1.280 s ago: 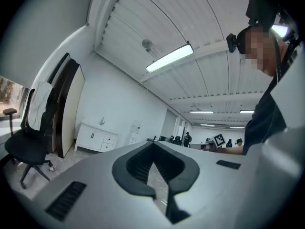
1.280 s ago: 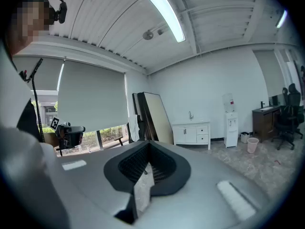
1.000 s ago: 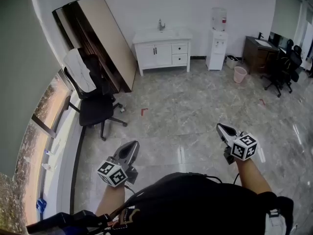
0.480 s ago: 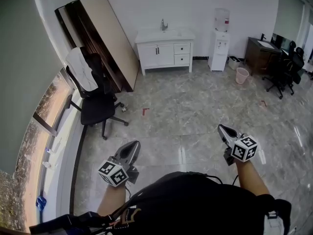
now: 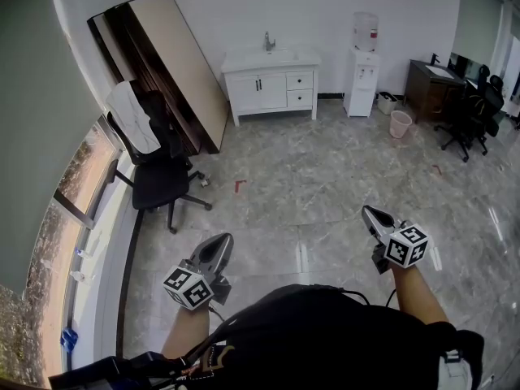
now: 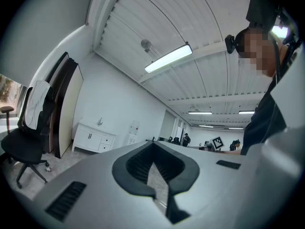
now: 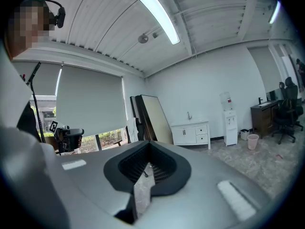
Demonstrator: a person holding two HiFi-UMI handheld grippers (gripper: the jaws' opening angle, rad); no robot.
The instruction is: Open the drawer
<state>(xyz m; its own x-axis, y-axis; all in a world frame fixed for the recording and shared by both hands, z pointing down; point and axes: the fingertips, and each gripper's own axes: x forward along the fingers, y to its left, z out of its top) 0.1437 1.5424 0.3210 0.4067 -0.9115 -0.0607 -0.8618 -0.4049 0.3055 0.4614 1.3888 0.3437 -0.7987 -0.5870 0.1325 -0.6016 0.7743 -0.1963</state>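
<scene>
A white sink cabinet [image 5: 270,80] stands against the far wall, with two small drawers [image 5: 299,88] on its right side, both closed. It also shows small in the left gripper view, cabinet [image 6: 93,138], and in the right gripper view, cabinet [image 7: 190,133]. I hold both grippers out in front of my body, far from the cabinet across the floor. My left gripper [image 5: 218,242] is shut with nothing in it. My right gripper [image 5: 370,214] is also shut and empty. Both point level toward the far wall.
A black office chair [image 5: 158,181] with a white cloth stands at the left by the window. A large board [image 5: 175,63] leans on the wall beside the cabinet. A water dispenser [image 5: 361,63], a pink bin [image 5: 399,123] and a dark desk [image 5: 431,88] are at the right.
</scene>
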